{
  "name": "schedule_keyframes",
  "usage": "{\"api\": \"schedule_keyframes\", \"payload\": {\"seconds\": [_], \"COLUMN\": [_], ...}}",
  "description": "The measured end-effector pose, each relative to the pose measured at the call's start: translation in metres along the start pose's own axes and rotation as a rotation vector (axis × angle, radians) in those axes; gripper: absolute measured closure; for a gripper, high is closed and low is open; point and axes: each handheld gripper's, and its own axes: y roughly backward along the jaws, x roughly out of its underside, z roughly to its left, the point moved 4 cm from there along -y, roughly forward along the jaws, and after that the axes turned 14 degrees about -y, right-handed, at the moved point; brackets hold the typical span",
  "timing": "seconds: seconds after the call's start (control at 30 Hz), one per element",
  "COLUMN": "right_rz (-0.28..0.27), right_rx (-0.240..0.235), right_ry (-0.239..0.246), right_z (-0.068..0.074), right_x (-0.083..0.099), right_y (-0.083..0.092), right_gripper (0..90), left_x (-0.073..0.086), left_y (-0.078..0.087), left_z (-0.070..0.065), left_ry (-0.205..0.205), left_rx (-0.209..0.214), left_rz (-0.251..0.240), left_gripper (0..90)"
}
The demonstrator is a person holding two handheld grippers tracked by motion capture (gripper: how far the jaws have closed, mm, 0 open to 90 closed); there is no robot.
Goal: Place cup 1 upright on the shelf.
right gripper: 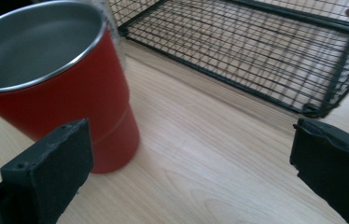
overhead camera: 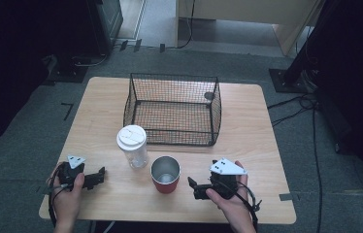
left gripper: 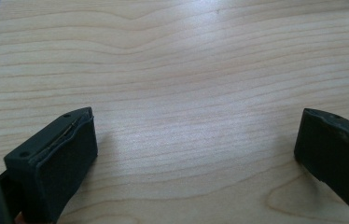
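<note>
Beside the wire basket (overhead camera: 172, 109), the person's forearms run off the bottom edge of the high view, leaving just the hands on the left gripper (overhead camera: 103, 174) and the right gripper (overhead camera: 192, 186). In the right gripper view, the red cup (right gripper: 56, 88) in front of the basket (right gripper: 275, 51) is cut by the top and left edges, its lower left side hidden behind a black jaw; the basket's far end runs past the top edge. The clear bottle (overhead camera: 132, 146) left of the basket is too small to tell its contents. Both jaws in the left gripper view are cropped at the bottom edge.
</note>
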Motion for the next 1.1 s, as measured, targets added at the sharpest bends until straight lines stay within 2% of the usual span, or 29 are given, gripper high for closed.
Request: {"api": "schedule_keyframes", "payload": {"seconds": [0.4, 1.1], "right_rz": [0.024, 0.035], "right_rx": [-0.072, -0.131], "right_ry": [0.007, 0.042], "right_z": [0.019, 0.042], "right_x": [0.007, 0.008], "right_y": [-0.007, -0.019], "right_gripper": [0.0, 0.0], "left_x": [0.0, 0.0], "left_y": [0.0, 0.0], "left_z": [0.0, 0.0], "left_ry": [0.0, 0.0], "left_rx": [0.0, 0.0], "left_rz": [0.0, 0.0], "left_gripper": [0.1, 0.1]}}
